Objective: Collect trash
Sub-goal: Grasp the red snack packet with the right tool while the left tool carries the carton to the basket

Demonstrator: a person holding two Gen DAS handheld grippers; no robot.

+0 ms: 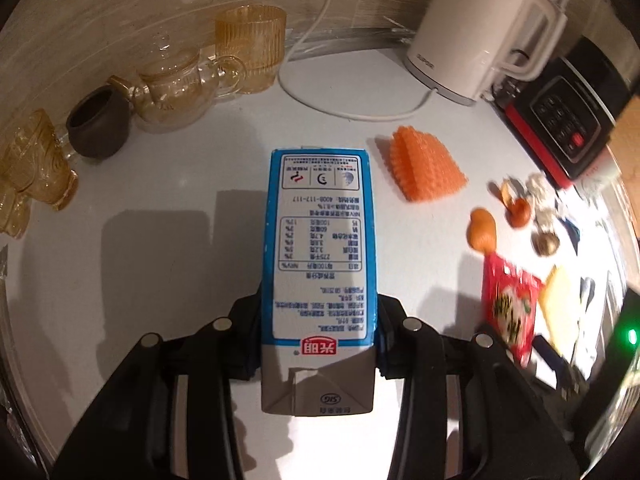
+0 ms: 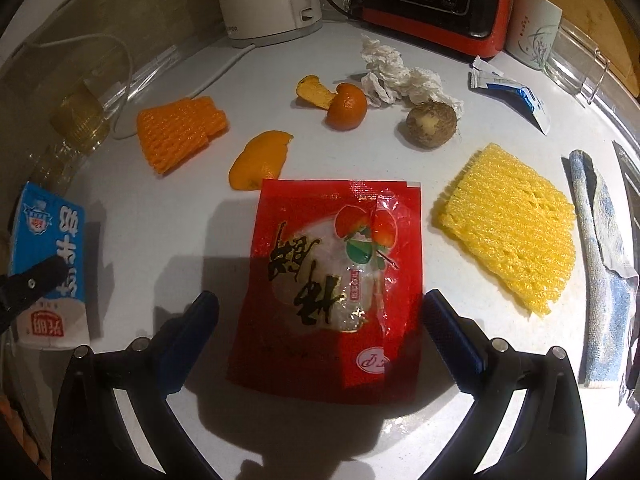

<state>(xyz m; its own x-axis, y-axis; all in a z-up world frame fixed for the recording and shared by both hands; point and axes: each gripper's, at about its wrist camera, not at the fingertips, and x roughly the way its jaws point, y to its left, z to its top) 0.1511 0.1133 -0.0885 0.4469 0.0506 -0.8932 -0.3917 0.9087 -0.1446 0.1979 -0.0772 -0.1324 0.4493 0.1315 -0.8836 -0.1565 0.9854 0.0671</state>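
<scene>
Your left gripper (image 1: pixel 318 336) squeezes the blue-and-white milk carton (image 1: pixel 320 248). Your right gripper (image 2: pixel 320 320) sits wide open around the shiny red wrapper (image 2: pixel 332 284) on the bench (image 2: pixel 160 216).

Right gripper (image 2: pixel 320 332) hangs wide open over a crinkly red plastic snack packet (image 2: pixel 336 280). Beyond the packet there's a curled orange peel (image 2: pixel 258 164); to its right, a yellow foam net sleeve (image 2: pixel 508 224).

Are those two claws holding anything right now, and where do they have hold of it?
The left gripper clamps the milk carton by its two sides, near one end. The right gripper is open, holding nothing.
</scene>
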